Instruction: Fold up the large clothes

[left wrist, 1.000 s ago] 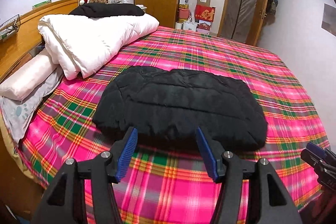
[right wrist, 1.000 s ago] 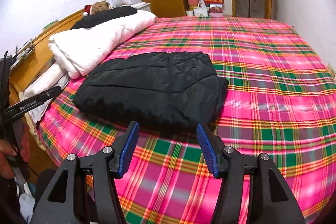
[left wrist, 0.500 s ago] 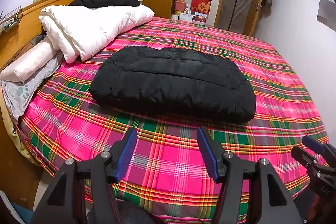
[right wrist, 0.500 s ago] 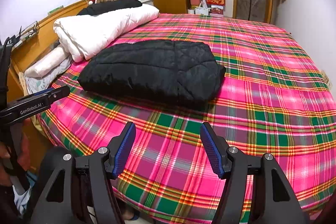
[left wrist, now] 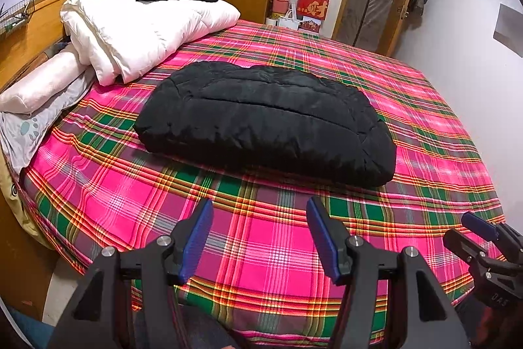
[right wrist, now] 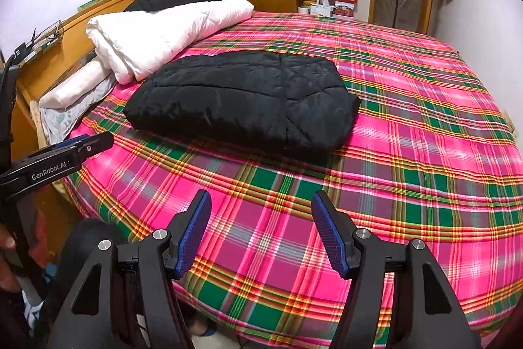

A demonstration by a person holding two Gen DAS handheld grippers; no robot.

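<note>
Jaws apart; folded black jacket (left wrist: 264,123) crosswise.

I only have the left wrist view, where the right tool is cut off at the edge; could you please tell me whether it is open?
Observer: Yes, the right tool is open and holds nothing; only the plaid sheet shows between its fingers.
Operator: Thank you. Is it touching the black jacket?
Observer: No. The black jacket lies folded further up the bed, with bare sheet between it and the fingertips.
Operator: How does my left tool look from the side?
Observer: The left tool hangs at the bed's near edge on the pillow side, its tip short of the jacket.
</note>
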